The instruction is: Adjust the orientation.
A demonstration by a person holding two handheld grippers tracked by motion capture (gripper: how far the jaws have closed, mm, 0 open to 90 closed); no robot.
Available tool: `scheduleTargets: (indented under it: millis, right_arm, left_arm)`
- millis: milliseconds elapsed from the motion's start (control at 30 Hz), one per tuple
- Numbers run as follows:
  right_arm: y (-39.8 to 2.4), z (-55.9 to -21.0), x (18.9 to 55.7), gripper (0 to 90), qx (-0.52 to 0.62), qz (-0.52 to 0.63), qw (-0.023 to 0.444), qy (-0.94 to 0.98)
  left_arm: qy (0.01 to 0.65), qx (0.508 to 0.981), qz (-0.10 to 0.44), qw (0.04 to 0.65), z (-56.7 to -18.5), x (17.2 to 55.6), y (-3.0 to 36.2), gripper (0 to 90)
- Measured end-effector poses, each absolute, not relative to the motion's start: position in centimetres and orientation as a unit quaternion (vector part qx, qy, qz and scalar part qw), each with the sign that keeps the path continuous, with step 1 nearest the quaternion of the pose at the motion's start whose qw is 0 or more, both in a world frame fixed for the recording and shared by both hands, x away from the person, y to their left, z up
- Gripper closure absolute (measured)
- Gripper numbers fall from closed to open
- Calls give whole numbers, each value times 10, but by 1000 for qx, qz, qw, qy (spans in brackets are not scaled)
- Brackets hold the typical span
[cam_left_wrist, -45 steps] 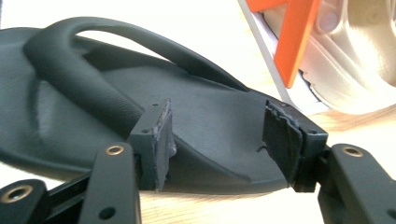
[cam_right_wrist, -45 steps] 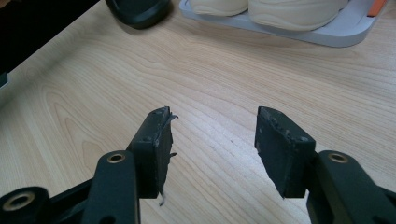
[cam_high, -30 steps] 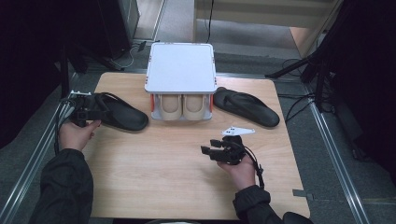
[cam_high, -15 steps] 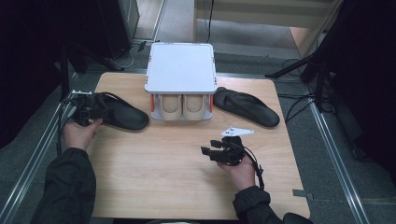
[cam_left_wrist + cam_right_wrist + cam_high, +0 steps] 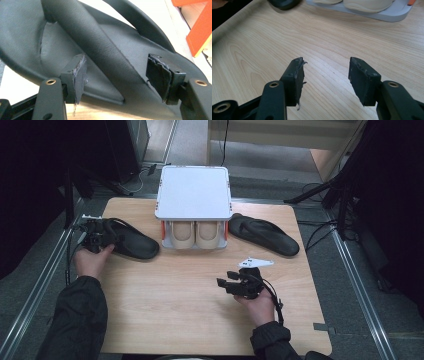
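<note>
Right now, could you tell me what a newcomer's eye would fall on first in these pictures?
Probably the white rack at the table's far edge, with a beige pair of shoes tucked under its top. A black sandal lies on either side: the left sandal has its strap between the open jaws of the left gripper, while the right sandal lies untouched. The right gripper is open above bare wood, nearer the person.

Left gripper [image 5: 120, 72]: black, brass-coloured rivets, frayed dark pads [image 5: 80, 75]. Right gripper [image 5: 325, 77]: same build, grey three-cornered plate [image 5: 255, 263] on top, black cable. Person: dark long sleeves [image 5: 80, 320], both arms.
</note>
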State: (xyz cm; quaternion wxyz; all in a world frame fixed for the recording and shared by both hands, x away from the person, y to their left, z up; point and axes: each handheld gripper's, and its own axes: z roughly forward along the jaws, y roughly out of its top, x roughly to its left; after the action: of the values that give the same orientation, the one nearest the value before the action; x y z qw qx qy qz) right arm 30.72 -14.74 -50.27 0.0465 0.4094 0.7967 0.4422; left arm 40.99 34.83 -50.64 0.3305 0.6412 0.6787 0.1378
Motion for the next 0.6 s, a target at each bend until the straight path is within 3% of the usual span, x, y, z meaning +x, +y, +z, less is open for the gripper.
scheduleTargets:
  millis: [200,400,600]
  right_arm:
    - [-150,-504,305,470,413,440,50,796]
    - [-153,-504,303,469,420,438,50,794]
    - [-153,-504,302,469,418,435,54,796]
  left_arm:
    - [682,641,145,321,-512,418,343,284]
    - [690,627,136,335,-516,419,352,430]
    - [690,636,125,321,-513,423,351,473]
